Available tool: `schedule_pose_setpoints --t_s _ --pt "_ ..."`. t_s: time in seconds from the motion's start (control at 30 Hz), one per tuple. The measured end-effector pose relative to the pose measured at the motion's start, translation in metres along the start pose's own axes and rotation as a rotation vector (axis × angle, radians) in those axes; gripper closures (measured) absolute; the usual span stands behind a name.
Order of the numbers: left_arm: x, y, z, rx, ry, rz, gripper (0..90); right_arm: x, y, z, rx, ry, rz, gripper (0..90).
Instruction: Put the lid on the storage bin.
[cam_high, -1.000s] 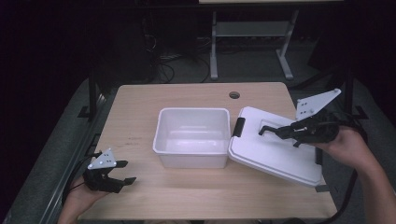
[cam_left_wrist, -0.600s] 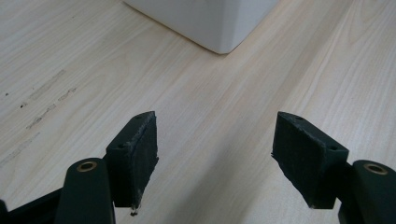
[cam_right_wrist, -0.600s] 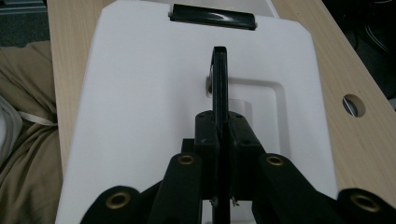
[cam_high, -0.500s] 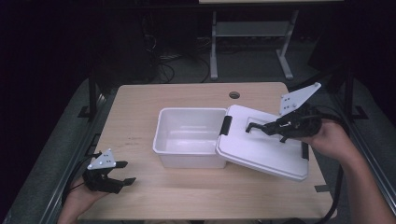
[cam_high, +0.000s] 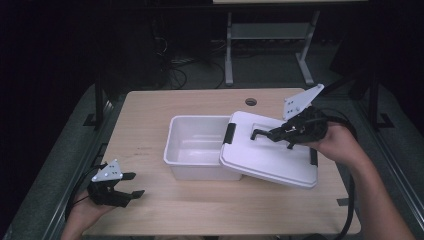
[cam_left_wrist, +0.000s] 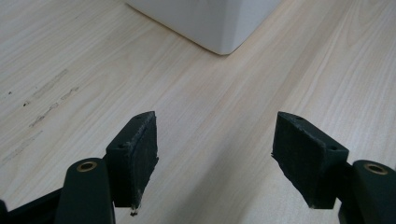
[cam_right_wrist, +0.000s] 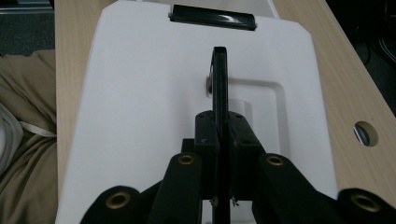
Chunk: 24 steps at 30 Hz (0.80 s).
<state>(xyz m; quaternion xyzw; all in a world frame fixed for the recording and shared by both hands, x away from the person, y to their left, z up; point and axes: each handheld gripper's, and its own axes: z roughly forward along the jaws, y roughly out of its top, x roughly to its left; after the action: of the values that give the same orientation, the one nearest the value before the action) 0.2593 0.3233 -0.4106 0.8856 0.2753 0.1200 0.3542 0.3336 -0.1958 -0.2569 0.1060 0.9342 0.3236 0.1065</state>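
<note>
High view showed, at the lower left of the frame, our left gripper resting near the front edge of the pale wooden table, its jaws apart with nothing between them. In the left gripper view the pads stood wide over bare wood, with a corner of the open white plastic bin at the top of the frame.

Farther in, right of centre, our right gripper was clamped on the slim black handle of the flat white plastic lid, which hung tilted, its left edge overlapping the bin's right rim. We judged the lid light and stiff but smooth, likely to swing on so narrow a grip. The central handle seemed the best hold.

The lid hid the bin's right wall, and its near black latch was partly covered. The room beyond the table was too dark to read.
</note>
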Motion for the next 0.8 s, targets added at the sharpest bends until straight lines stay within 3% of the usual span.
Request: schedule_pose_setpoints --t_s 0.8 --pt "-0.001 0.001 0.002 0.004 -0.006 0.005 30.6 -0.004 0.035 0.023 0.012 0.036 -0.057 83.6"
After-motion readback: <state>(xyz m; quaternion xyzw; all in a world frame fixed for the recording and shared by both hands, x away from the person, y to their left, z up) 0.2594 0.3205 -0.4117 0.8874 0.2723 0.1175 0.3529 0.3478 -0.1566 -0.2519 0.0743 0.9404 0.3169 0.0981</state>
